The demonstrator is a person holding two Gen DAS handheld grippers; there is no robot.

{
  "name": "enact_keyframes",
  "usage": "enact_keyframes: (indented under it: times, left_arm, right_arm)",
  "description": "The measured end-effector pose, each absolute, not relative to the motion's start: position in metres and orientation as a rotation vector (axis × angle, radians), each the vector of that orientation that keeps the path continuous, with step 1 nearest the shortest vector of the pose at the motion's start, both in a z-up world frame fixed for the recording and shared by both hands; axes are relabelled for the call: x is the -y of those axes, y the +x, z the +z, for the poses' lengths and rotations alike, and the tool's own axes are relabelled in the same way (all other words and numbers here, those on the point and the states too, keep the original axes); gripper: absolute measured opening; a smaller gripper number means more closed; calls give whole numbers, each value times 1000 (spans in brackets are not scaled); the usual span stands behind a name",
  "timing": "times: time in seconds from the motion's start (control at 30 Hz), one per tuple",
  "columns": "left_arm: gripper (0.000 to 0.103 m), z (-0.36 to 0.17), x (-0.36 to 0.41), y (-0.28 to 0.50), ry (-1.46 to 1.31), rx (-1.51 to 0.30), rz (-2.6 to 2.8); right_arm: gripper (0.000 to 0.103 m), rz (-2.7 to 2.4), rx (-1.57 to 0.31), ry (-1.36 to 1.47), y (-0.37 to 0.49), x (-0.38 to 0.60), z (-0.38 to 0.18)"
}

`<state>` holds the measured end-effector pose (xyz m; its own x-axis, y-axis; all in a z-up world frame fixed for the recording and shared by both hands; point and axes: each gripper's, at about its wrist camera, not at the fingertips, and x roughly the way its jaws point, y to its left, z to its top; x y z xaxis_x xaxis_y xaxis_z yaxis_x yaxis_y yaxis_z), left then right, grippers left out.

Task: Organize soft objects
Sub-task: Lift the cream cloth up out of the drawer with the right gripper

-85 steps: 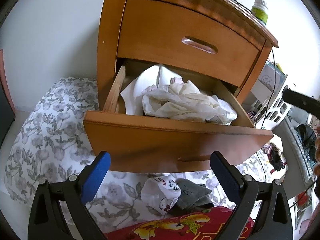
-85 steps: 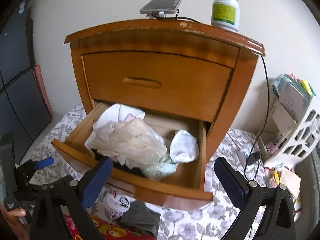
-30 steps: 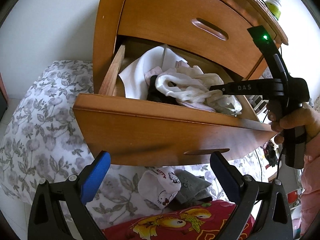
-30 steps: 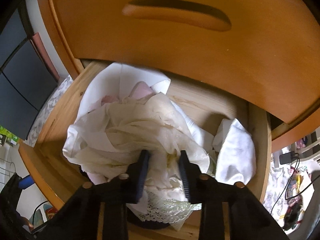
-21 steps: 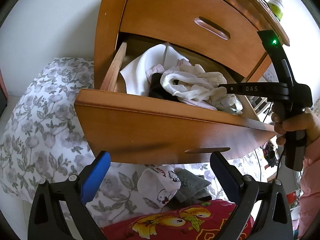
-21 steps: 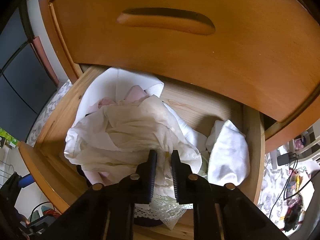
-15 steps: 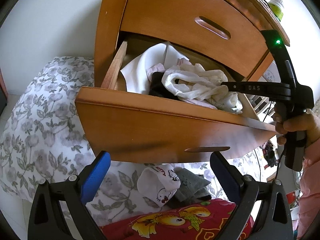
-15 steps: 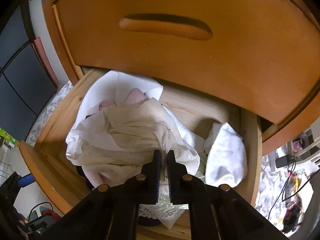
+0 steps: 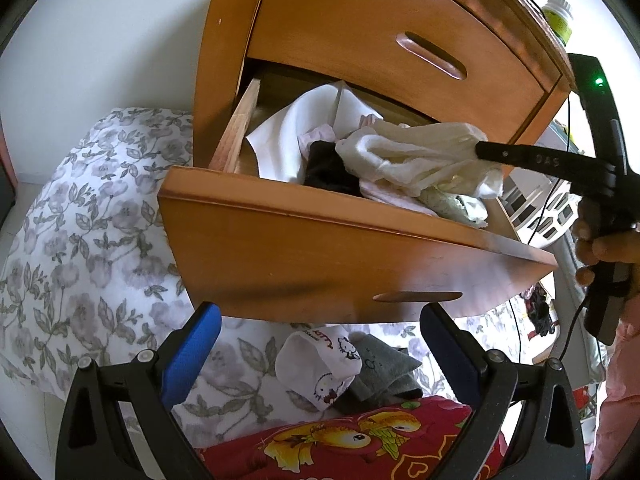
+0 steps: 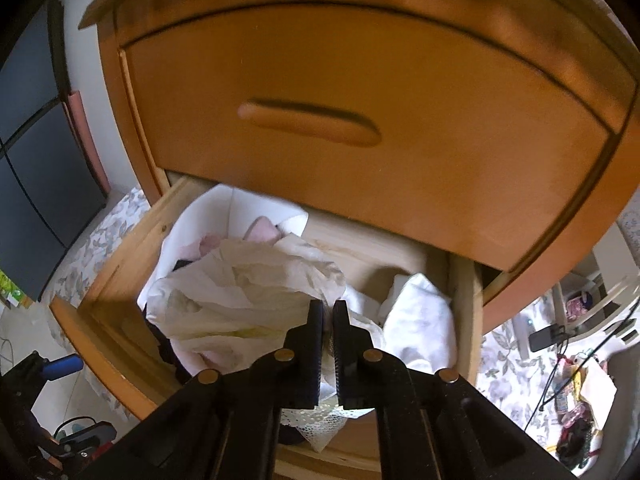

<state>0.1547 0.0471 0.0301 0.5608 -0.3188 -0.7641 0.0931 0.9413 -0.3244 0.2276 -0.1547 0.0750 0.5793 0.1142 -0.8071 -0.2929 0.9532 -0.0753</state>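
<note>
Setting: white wall behind a wooden nightstand (image 9: 360, 32); floral bedding (image 9: 80, 220) spread below and to its left.
Left gripper (image 9: 320, 344): nearest in left wrist view; blue-padded fingers (image 9: 188, 352) spread wide apart, nothing between them; hovers over the bedding, apart from everything.
Red cloth (image 9: 360, 444): bright print, at bottom edge just past the left gripper.
Socks: white cartoon-print sock (image 9: 316, 364) touching a grey sock (image 9: 384, 368) on its right; both lie on the bedding below the drawer front.
Lower drawer (image 9: 320, 256): pulled out, front panel tilted in view; holds a pile of soft items.
Drawer contents: white sheet (image 9: 288, 136) at back left w/ pink item (image 9: 316, 136) beside it; dark garment (image 9: 328, 168) under the pile; white folded cloth (image 10: 420, 328) at right side; lace-edged piece (image 10: 320, 424) near the front rim.
Cream garment (image 9: 416, 152): task item; bunched, drawn up above the pile, one end still draped in the drawer.
Right gripper (image 10: 327, 312): fingers clenched tight on a fold of the cream garment; person's hand (image 9: 604, 248) around its handle at right.
Upper drawer (image 10: 360, 128): closed, recessed handle.
Top: green-label bottle (image 9: 558, 16) at far right corner.
</note>
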Motion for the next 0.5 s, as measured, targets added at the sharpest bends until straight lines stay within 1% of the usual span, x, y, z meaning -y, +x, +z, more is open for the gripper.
enact_keyframes:
  times: [0.5]
  left_arm:
    - [100,45,-49,144,-259,-922,-235]
  right_arm:
    - [5,187,-780,-196,200,171,132]
